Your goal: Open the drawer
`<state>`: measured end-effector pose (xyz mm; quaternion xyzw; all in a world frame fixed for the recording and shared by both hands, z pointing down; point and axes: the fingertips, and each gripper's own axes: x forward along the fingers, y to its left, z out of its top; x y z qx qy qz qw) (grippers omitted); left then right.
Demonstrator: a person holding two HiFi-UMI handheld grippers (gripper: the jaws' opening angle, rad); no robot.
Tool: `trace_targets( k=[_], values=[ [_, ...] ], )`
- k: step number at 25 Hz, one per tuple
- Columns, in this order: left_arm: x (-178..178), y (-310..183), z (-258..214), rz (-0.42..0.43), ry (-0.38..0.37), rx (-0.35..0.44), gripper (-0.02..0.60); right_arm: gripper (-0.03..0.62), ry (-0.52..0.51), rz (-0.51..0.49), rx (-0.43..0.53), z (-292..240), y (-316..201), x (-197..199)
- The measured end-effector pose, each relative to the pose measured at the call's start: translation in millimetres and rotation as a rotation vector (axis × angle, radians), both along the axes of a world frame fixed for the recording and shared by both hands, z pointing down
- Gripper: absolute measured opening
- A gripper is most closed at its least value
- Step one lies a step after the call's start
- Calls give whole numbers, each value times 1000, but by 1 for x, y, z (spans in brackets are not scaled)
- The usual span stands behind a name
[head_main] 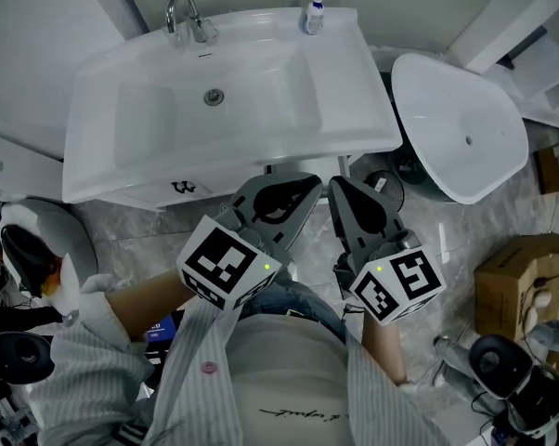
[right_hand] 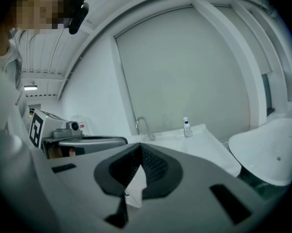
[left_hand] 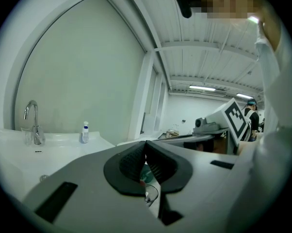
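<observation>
A white washbasin (head_main: 224, 100) sits on a vanity. Only a thin strip of the white drawer front (head_main: 159, 193) shows under its front rim, with a small dark mark on it; the rest is hidden by the basin. My left gripper (head_main: 307, 182) hangs just in front of that rim, pointing almost level over the basin (left_hand: 20, 152). Its jaws meet at the tips with nothing between them (left_hand: 145, 147). My right gripper (head_main: 340, 186) hangs beside it, tips close to the left one's, also shut and empty (right_hand: 139, 147). Neither touches the vanity.
A chrome faucet (head_main: 182, 12) and a small soap bottle (head_main: 314, 12) stand at the basin's back edge. A loose white basin (head_main: 461, 124) leans at the right. A cardboard box (head_main: 521, 282) and dark gear lie on the floor at the right, and more clutter lies at the left.
</observation>
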<state>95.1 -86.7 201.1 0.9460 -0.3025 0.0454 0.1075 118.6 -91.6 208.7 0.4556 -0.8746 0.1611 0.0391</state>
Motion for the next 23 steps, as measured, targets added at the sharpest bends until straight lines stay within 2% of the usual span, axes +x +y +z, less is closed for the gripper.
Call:
trace_targets(
  k=[23],
  values=[
    [-1,-2,7,13,-15,-25,17,9,-15,2,-44,10,-3,-1]
  ],
)
